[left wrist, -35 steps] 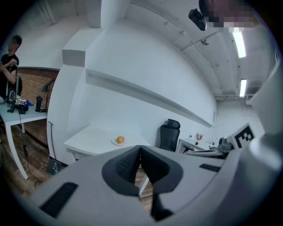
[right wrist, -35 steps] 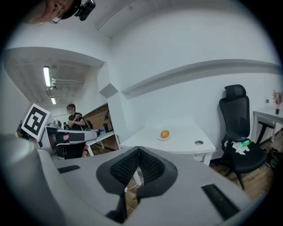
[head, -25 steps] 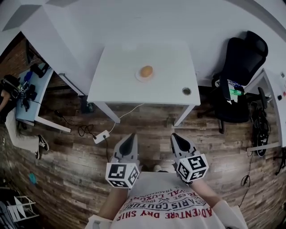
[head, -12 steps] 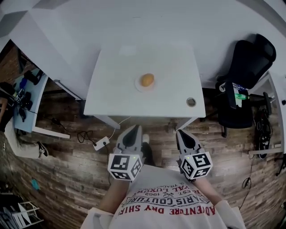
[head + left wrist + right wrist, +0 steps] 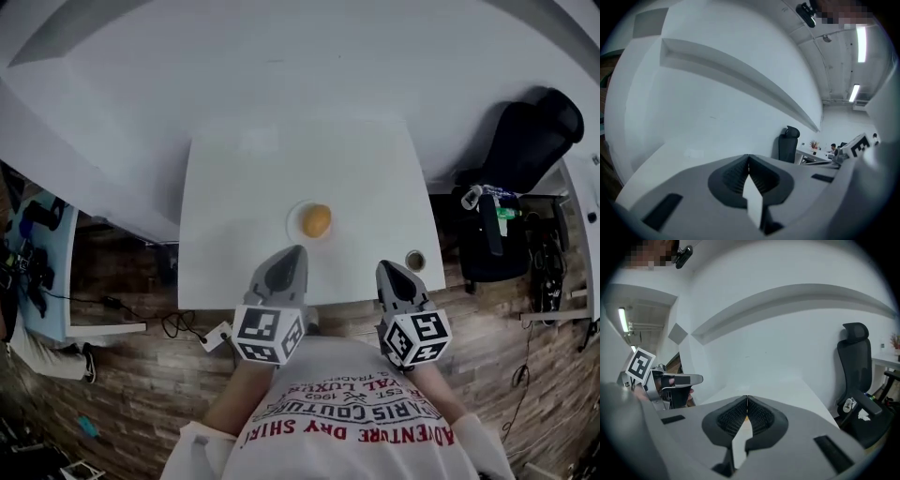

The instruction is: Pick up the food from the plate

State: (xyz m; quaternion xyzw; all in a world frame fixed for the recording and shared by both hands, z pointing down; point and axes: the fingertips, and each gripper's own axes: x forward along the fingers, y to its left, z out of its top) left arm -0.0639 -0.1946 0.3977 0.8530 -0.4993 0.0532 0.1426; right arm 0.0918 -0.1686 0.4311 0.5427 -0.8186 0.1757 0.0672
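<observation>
Left gripper [image 5: 294, 253] and right gripper [image 5: 385, 267]: jaws pressed together, nothing between them; both over the table's [image 5: 225, 206] near edge; food [image 5: 317, 220] rests on plate [image 5: 292, 225], at 1 o'clock from left gripper.

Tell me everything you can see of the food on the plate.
One rounded orange-brown lump, the food looks smooth and whole; what kind is too small to tell. It sits on a small white plate on the white table, nearer the person's edge. Only the plate touches it; left gripper and right gripper are clear of it.
</observation>
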